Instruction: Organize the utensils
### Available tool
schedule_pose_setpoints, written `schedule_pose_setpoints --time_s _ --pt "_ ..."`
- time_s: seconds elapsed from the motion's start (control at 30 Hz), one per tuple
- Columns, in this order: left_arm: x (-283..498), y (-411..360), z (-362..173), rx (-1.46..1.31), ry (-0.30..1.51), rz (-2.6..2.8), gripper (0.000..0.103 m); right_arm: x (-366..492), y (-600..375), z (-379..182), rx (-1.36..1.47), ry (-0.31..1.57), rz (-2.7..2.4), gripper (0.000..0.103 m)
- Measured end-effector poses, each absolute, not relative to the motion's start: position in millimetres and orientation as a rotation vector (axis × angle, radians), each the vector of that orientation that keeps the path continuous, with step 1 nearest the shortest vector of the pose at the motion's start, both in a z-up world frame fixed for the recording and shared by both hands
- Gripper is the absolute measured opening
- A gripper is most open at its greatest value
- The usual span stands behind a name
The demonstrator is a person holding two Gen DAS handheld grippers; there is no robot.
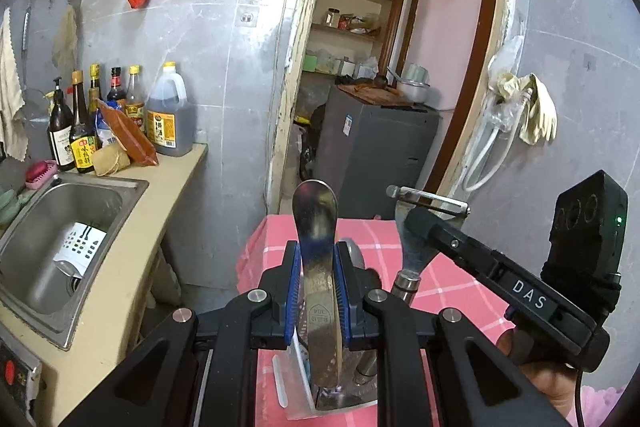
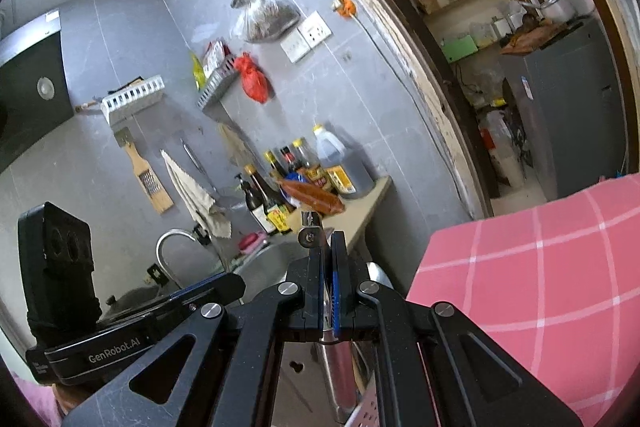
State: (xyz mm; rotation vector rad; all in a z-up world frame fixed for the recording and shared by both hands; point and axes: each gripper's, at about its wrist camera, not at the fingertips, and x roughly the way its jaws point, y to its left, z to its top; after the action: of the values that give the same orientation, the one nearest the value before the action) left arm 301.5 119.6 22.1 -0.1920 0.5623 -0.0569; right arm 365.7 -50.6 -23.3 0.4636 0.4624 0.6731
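My left gripper (image 1: pixel 318 259) is shut on a steel spoon (image 1: pixel 316 211), bowl end up, its handle reaching down into a clear utensil holder (image 1: pixel 296 383) on the pink checked tablecloth (image 1: pixel 452 267). My right gripper (image 2: pixel 326 247) is shut on a steel peeler (image 1: pixel 416 239); its blade head (image 1: pixel 428 201) points up in the left wrist view. In the right wrist view only the peeler's narrow top (image 2: pixel 310 227) shows above the closed pads. The two grippers are side by side over the holder.
A steel sink (image 1: pixel 60 239) is set in the beige counter (image 1: pixel 120 267) at left, with sauce bottles (image 1: pixel 92 119) behind it. A doorway (image 1: pixel 380 67) with a grey cabinet (image 1: pixel 376 155) lies ahead. A perforated steel piece (image 2: pixel 368 407) sits low under the right gripper.
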Motion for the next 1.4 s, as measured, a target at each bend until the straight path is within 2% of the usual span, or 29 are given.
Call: schedule_pose_setpoints --time_s 0.47,0.67,0.83,0.97,1.03,1.17,1.23,1.4 --pt "306 141 -6 -0.371 0.66 -0.157 0.016 363 -50 -46 0.467 0.587 0.701 0.006" --pt "301 150 -6 -0.429 0.65 -0.193 0.021 358 -53 -50 0.46 0.619 0.686 0.007" --pt "294 152 0 -0.431 0.62 -0.188 0.038 351 -60 -44 0.464 0.603 0.666 0.02" --pt "289 149 3 -0.398 0.605 -0.152 0.045 341 -68 -31 0.436 0.568 0.622 0.024" --pt "286 147 5 -0.371 0.6 -0.136 0.05 334 -73 -24 0.416 0.546 0.59 0.036" --pt "280 138 12 -0.318 0.584 -0.113 0.064 319 -84 -8 0.373 0.511 0.527 0.046" --pt "274 133 16 -0.3 0.569 -0.101 0.073 313 -89 0 0.353 0.494 0.504 0.055" --pt "258 119 25 -0.271 0.538 -0.073 0.086 289 -108 20 0.298 0.443 0.448 0.067"
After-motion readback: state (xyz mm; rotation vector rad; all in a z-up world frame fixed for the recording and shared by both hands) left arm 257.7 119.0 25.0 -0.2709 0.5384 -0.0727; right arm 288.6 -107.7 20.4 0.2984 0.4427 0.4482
